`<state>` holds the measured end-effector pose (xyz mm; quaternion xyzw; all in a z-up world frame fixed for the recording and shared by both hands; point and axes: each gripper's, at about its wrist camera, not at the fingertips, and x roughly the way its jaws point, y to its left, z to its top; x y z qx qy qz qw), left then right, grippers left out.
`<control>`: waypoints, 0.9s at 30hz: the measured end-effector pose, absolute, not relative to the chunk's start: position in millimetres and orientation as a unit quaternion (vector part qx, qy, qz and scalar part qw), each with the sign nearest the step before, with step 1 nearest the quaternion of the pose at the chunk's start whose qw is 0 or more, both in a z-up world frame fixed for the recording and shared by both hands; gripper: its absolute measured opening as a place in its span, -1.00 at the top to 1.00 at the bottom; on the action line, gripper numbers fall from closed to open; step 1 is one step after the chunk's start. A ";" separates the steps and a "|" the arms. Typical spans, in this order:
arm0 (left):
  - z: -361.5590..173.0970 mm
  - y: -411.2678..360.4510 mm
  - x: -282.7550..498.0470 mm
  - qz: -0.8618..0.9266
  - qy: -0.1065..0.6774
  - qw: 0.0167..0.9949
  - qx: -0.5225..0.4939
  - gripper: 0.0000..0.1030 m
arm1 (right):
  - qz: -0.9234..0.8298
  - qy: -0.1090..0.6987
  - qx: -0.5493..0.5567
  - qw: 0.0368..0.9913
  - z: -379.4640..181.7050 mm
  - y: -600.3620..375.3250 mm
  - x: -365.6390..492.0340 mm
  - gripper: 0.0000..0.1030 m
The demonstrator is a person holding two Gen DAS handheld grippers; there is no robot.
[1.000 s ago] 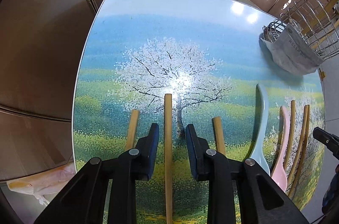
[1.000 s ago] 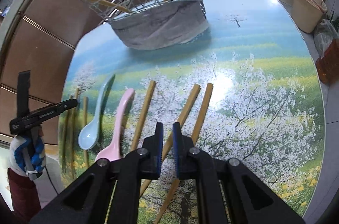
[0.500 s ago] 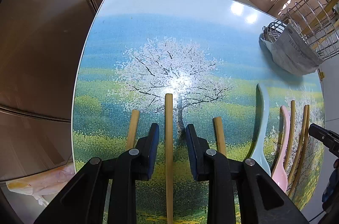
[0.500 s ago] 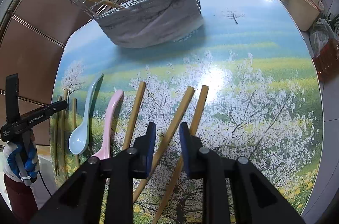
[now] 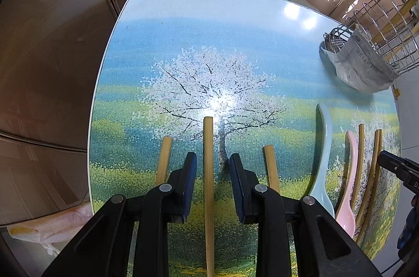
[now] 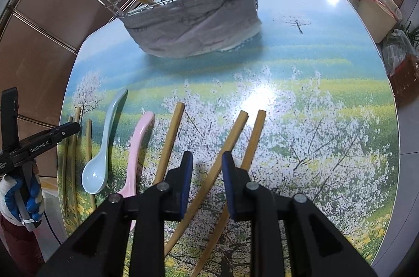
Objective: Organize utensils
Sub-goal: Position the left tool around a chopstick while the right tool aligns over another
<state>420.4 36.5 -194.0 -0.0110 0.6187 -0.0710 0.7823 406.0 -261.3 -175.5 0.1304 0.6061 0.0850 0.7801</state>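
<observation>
Wooden chopsticks and two spoons lie on a table printed with a blossom tree. My left gripper (image 5: 212, 172) is open, its jaws on either side of one chopstick (image 5: 208, 172); two more chopsticks (image 5: 164, 161) lie beside it. My right gripper (image 6: 207, 172) is open around a slanted chopstick (image 6: 222, 154), with others (image 6: 170, 138) close on each side. A light blue spoon (image 6: 100, 154) and a pink spoon (image 6: 136, 146) lie to its left. A wire utensil basket (image 6: 188, 15) wrapped in grey cloth stands at the back and holds chopsticks.
The basket also shows in the left wrist view (image 5: 366, 59). A beige bin (image 6: 379, 7) and bags (image 6: 403, 62) stand beyond the table's right edge. Brown cabinet fronts (image 5: 52, 41) surround the table. The left gripper's body (image 6: 34, 146) is at the table's left edge.
My right gripper has opened from nearly shut and moved forward, so its jaws now straddle a slanted chopstick. The left gripper has stayed still.
</observation>
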 end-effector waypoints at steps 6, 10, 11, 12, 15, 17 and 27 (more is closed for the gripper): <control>-191.0 37.7 418.6 -0.072 0.617 0.783 -0.013 0.50 | 0.081 0.608 0.130 0.779 -178.6 -257.5 406.5 0.58; -190.2 41.1 418.4 -0.075 0.617 0.783 -0.015 0.50 | 0.080 0.613 0.133 0.775 -183.4 -257.7 407.2 0.58; -190.0 41.2 418.4 -0.075 0.617 0.783 -0.015 0.50 | 0.080 0.614 0.134 0.774 -184.7 -257.6 407.6 0.58; -189.9 42.3 418.0 -0.076 0.617 0.783 -0.015 0.50 | 0.081 0.614 0.135 0.773 -186.1 -256.8 408.0 0.58; -188.9 44.7 418.9 -0.077 0.617 0.783 -0.016 0.50 | 0.082 0.616 0.136 0.772 -189.3 -254.4 410.0 0.58; -188.5 45.3 419.7 -0.079 0.618 0.782 -0.014 0.50 | 0.082 0.616 0.133 0.772 -190.1 -251.7 410.8 0.58; -188.3 42.9 424.0 -0.080 0.620 0.780 -0.002 0.55 | 0.072 0.622 0.113 0.772 -190.9 -236.7 423.6 0.58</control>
